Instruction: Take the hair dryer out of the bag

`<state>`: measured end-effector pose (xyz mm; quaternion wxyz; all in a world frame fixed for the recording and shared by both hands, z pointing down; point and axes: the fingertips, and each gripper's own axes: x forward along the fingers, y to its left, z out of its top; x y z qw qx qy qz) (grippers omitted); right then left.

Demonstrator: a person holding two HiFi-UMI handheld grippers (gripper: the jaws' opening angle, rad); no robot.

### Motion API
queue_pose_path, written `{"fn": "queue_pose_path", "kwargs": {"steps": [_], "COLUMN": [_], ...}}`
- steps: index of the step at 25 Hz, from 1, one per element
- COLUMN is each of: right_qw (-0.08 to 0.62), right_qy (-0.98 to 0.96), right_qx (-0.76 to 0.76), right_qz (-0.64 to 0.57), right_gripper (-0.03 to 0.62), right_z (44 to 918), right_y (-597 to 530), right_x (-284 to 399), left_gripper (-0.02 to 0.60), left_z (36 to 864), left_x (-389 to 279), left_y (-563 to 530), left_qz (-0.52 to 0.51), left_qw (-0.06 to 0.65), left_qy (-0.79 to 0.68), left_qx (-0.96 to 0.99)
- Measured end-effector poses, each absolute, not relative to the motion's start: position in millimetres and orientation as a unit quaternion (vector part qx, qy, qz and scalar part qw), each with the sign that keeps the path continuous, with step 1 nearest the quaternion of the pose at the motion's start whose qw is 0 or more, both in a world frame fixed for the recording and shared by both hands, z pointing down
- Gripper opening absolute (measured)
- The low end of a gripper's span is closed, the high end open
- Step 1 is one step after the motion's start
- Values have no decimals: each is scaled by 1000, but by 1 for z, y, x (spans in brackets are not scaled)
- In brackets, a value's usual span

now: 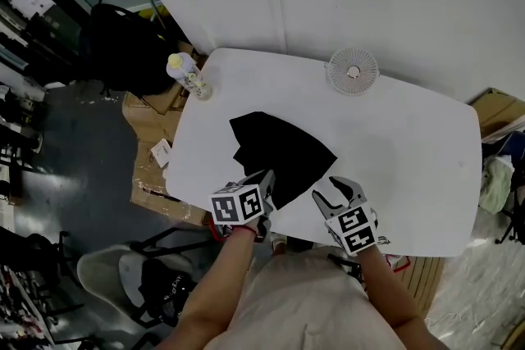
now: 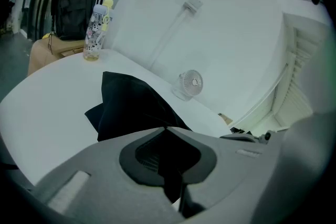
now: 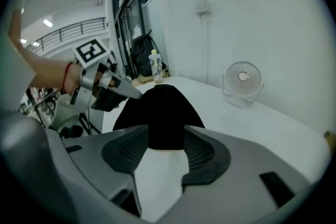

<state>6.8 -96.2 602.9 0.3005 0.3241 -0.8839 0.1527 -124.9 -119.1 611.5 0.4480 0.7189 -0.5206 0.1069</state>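
A black bag (image 1: 283, 152) lies flat on the white table (image 1: 410, 152), and no hair dryer shows outside it. My left gripper (image 1: 267, 181) is at the bag's near left edge, shut on the black fabric. In the left gripper view the cloth (image 2: 131, 107) runs down into the closed jaws (image 2: 166, 129). My right gripper (image 1: 335, 193) hovers open just right of the bag's near corner. In the right gripper view the bag's (image 3: 160, 107) rounded end sits ahead of the open jaws (image 3: 167, 138), untouched by the pads. The left gripper (image 3: 131, 93) touches the bag's left edge there.
A small white fan (image 1: 353, 71) stands at the table's far edge. A clear bottle with a yellow cap (image 1: 190, 76) stands at the far left corner. A black backpack (image 1: 123, 45) and cardboard boxes (image 1: 156, 168) sit on the floor at left, and a chair (image 1: 123, 275) stands near left.
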Motion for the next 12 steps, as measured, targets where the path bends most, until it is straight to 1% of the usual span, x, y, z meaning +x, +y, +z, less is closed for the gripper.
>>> {"fn": "queue_pose_path", "kwargs": {"steps": [2, 4, 6, 8, 9, 12], "right_qw": [342, 372, 386, 388, 390, 397], "right_qy": [-887, -885, -884, -885, -886, -886], "right_qx": [299, 276, 263, 254, 249, 234], "right_qz": [88, 37, 19, 29, 37, 48], "right_gripper": [233, 242, 242, 241, 232, 148], "right_z": [611, 618, 625, 630, 632, 639], "right_y": [-101, -106, -110, -113, -113, -116], "right_x": [-3, -11, -16, -20, -23, -29], "left_gripper": [18, 18, 18, 18, 18, 18], "left_z": [612, 612, 611, 611, 611, 611], "left_x": [-125, -124, -124, -124, -124, -124], "left_y": [-120, -120, -120, -120, -120, -120], "left_qz": [110, 115, 122, 129, 131, 133], "left_qw": [447, 444, 439, 434, 432, 431], "left_qy": [-517, -513, -511, -509, -508, -506], "left_qx": [722, 726, 729, 732, 734, 735]}}
